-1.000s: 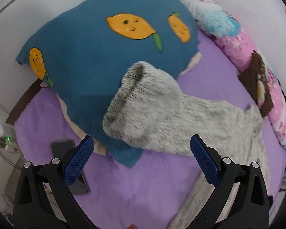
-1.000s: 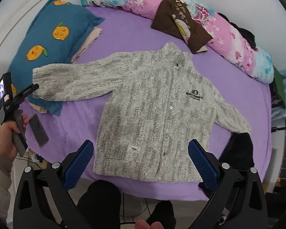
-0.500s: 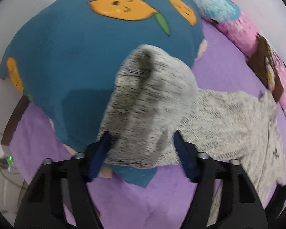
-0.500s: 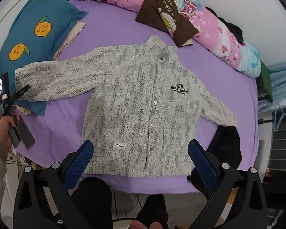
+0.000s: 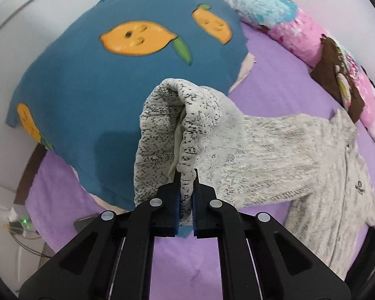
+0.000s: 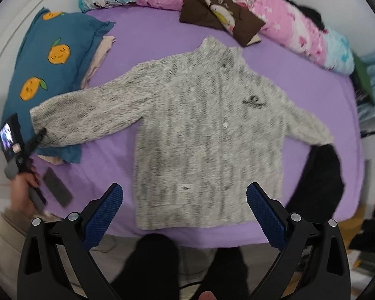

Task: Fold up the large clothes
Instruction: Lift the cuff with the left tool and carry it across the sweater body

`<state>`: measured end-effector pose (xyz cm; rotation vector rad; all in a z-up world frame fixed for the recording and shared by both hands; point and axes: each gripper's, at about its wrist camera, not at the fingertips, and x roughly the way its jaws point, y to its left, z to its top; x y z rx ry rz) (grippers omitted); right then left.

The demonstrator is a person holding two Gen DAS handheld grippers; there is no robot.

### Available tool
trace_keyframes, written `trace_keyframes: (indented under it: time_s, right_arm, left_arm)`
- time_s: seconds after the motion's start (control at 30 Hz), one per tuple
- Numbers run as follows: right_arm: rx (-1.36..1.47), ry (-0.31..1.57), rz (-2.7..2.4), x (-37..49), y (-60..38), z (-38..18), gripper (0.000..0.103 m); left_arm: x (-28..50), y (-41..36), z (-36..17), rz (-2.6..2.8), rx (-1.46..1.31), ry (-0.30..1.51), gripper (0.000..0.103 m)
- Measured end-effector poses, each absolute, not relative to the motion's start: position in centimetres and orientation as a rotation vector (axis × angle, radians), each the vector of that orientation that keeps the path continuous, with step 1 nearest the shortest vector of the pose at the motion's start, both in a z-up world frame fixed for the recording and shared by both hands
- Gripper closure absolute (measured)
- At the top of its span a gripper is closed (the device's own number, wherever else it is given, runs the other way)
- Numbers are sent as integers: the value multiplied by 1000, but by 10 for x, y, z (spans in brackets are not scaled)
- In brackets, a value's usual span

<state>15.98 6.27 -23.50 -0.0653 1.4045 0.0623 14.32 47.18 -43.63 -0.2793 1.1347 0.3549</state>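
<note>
Grey fleece jacket (image 6: 207, 130) lying flat, front up, on the purple bed (image 6: 162, 37), collar toward the far bolster (image 6: 300, 32). Left tongs (image 5: 186, 195), having just been closing, are now pinching the cuff (image 5: 177, 130) of the sleeve that is stretching out over the blue pillow (image 5: 100, 87). Sleeve's long axis is running from the cuff rightward to the body, so the fold, I judge, is going to carry the cuff inward along that line. Right tongs (image 6: 185, 212) are hanging apart and empty above the hem, farther from that sleeve
</note>
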Motion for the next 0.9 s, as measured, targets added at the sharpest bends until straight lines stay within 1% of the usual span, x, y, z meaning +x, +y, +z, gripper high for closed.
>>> trace_keyframes:
  time_s: [0.13,0.3,0.53,0.73,0.83,0.9]
  right_arm:
    - [1,1407,148,179,75,-234,6]
    - [56,1409,314,218,102,-217,6]
    - [36,1541,559,267,166,-208,6]
    - [-54,1623,704,283,209,-224,6]
    - [-91,1616,732,292,207,-233,6]
    - [-62,1624,719,302,195,-241,6]
  left_arm:
    - [140,450,-413,340,-228,1109,97]
    - [133,417,-382,324,-190,1073,97]
    - [126,353,-340,293,-103,1033,97]
    - [127,294,-304,249,5,986,97]
    - [132,267,-291,231,53,964,97]
    - [136,251,-284,226,66,955,97]
